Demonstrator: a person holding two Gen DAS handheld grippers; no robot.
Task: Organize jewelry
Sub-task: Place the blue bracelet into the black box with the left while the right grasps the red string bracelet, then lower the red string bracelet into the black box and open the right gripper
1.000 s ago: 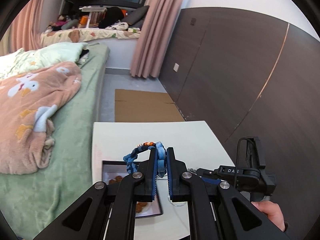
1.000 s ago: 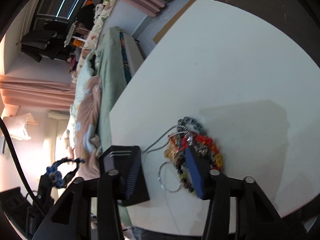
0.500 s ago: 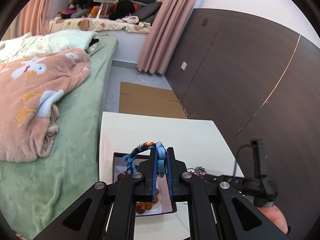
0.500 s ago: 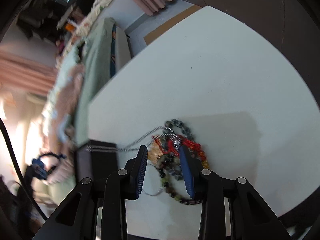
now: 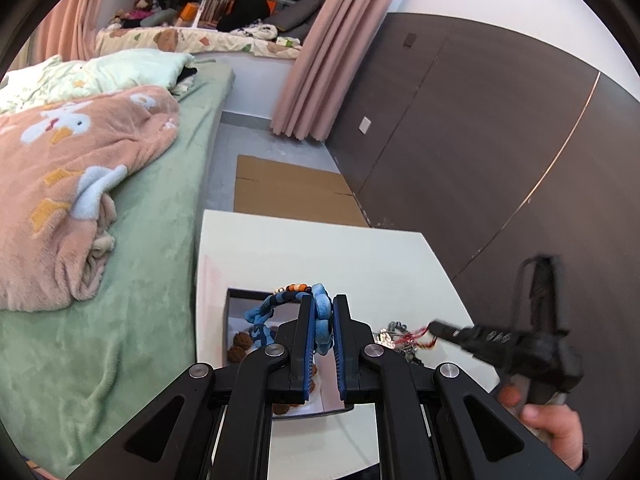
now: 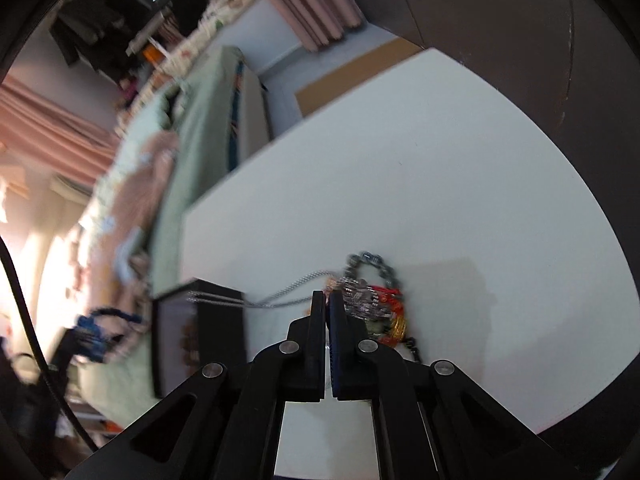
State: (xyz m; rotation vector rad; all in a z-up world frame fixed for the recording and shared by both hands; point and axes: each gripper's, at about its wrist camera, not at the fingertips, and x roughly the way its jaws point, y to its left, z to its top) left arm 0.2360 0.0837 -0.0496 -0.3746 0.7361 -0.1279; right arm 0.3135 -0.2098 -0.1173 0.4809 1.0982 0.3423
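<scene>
My left gripper (image 5: 321, 322) is shut on a blue beaded bracelet (image 5: 276, 308) with a few orange beads, held above an open black jewelry box (image 5: 236, 320) that holds brown beads. My right gripper (image 6: 328, 300) has its jaws closed at the edge of a tangled pile of jewelry (image 6: 372, 304) on the white table (image 6: 440, 160); what it pinches is hidden. A silver chain (image 6: 280, 300) runs from the pile over the box (image 6: 200, 340). In the left wrist view the right gripper (image 5: 434, 326) touches the pile (image 5: 400, 340).
A bed with a green sheet (image 5: 120, 280) and pink blanket (image 5: 60, 180) lies left of the table. Flattened cardboard (image 5: 288, 196) lies on the floor beyond. A dark wall panel (image 5: 480, 140) runs along the right.
My right gripper has closed from wide open to shut at the jewelry pile. My left gripper has kept hold of the blue bracelet and risen a little over the box.
</scene>
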